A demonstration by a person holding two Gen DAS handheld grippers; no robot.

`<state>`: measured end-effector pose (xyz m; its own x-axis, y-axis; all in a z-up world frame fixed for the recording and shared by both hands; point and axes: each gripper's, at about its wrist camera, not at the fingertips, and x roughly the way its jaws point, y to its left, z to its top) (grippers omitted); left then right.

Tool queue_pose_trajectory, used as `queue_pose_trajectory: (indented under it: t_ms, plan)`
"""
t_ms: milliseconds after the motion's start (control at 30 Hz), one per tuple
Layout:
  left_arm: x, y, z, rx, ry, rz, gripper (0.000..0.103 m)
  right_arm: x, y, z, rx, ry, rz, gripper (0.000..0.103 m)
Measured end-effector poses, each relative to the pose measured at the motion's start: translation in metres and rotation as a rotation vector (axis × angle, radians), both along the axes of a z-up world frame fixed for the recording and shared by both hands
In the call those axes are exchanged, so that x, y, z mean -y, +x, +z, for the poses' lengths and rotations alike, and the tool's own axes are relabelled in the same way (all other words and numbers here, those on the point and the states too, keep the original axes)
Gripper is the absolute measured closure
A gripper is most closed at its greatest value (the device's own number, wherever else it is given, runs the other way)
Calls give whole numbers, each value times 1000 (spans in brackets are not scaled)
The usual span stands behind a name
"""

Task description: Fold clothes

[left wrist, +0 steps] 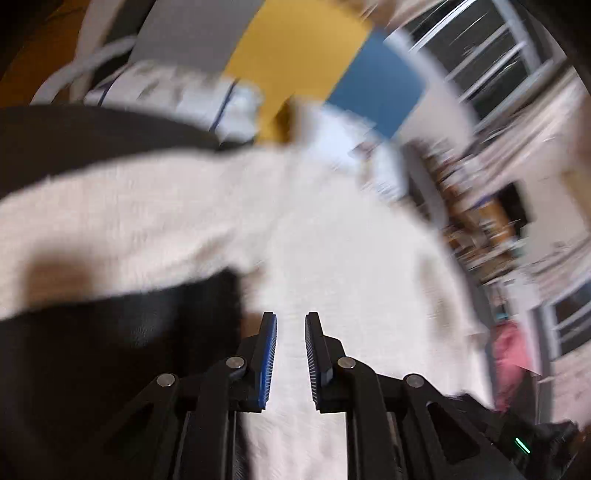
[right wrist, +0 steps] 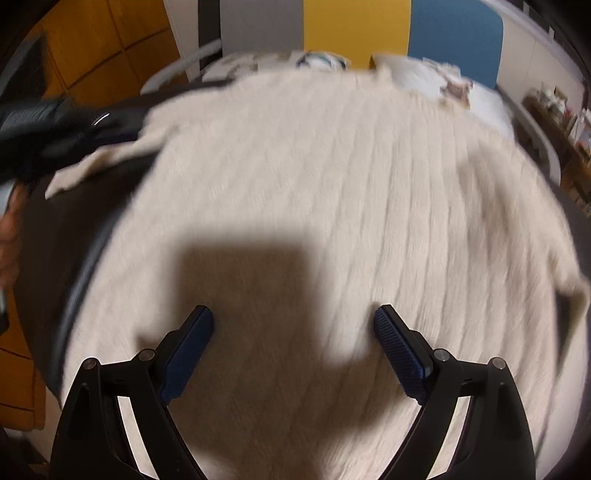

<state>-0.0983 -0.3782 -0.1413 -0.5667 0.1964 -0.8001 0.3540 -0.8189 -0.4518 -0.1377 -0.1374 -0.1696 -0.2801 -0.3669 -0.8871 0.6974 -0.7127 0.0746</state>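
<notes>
A cream ribbed knit sweater (right wrist: 332,177) lies spread over a dark round table (right wrist: 44,266) and fills most of the right wrist view. My right gripper (right wrist: 293,314) hovers over its lower middle, open wide, with nothing between the pads and its shadow on the knit. The left wrist view is blurred by motion. It shows the sweater (left wrist: 332,240) with a sleeve (left wrist: 110,221) reaching left across the dark table (left wrist: 74,140). My left gripper (left wrist: 290,321) stands above the knit with a narrow gap between its blue pads and nothing in it. The left tool's dark body (right wrist: 48,125) shows at the upper left.
Grey, yellow and blue wall panels (right wrist: 354,26) stand behind the table. White patterned cloths (right wrist: 424,74) lie at the sweater's far edge. A cluttered shelf (left wrist: 476,229) and windows (left wrist: 491,62) are at the right, a pink item (left wrist: 509,362) below them. A hand (right wrist: 7,229) shows at the left edge.
</notes>
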Motion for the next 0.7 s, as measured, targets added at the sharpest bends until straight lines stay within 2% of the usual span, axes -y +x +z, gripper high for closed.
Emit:
queue_pose_trajectory:
  t_ms: [33,67,233,367,433,467,567,633,667,700]
  plan:
    - [3,-14,-16,46,-15,9,95,-4,5,-1,-37,-23,12,12]
    - [4,-11,-15,8,-30,17,96,-9,8,-4,-52,-45,15,12]
    - [6,-7,-5,40,-31,44,94,-13,8,-10,-72,-103,17,10]
    - [-21,18,17,-27,-47,-27,91,-19,8,3,-24,-106,21,10]
    - [-45,28,16,-31,-59,-88,91,-30,15,15,-5,-129,15,10]
    - [-57,30,12,-7,-76,-116,91,-35,20,20,-4,-136,14,10]
    - [-83,35,-13,93,-151,-169,90,-51,39,19,-18,-59,24,10]
    - [-86,42,-16,49,-193,-170,90,-60,49,7,16,5,40,10]
    - [-84,42,-15,54,-179,-157,90,-65,56,2,-6,28,51,11]
    - [-83,41,-15,60,-167,-144,90,-72,63,2,-39,6,55,11]
